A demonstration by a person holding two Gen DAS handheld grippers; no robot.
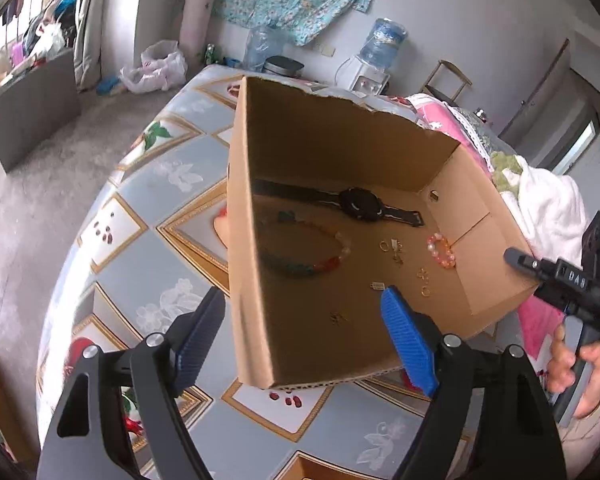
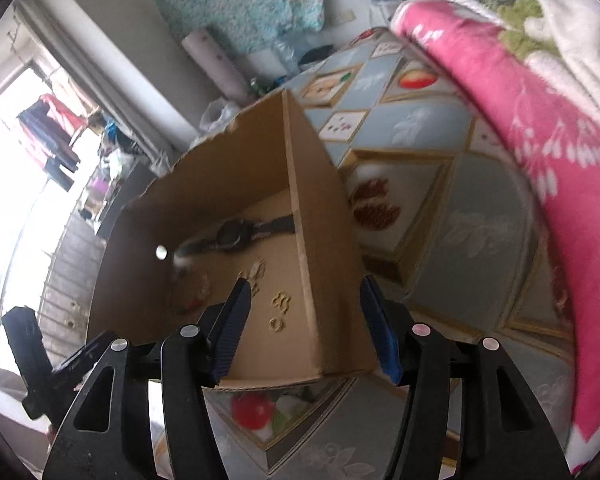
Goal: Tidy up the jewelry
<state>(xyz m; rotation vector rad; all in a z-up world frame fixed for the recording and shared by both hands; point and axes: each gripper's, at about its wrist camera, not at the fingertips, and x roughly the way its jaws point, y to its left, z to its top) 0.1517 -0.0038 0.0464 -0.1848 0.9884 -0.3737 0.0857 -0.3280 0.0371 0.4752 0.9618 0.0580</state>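
An open cardboard box (image 1: 340, 148) stands on the patterned tablecloth (image 1: 172, 208). On its floor lie a black watch (image 1: 360, 204), a multicoloured bead string (image 1: 312, 264), an orange-pink bead bracelet (image 1: 442, 250) and small gold pieces (image 1: 396, 250). My left gripper (image 1: 303, 294) is open and straddles the box's left wall, one pad outside and one inside, neither pressing. My right gripper (image 2: 305, 282) is open astride the right wall of the box (image 2: 204, 200), with the watch (image 2: 236, 234) and gold pieces (image 2: 281, 304) blurred beyond. A hand holds the right gripper (image 1: 560, 276) at the box's right side.
A pink flowered blanket (image 2: 540, 128) and a white towel (image 1: 548, 200) are heaped on the table to the right of the box. Beyond the table's far edge stand a water dispenser (image 1: 380, 48), plastic bags (image 1: 156, 68) and a grey cabinet (image 1: 28, 112).
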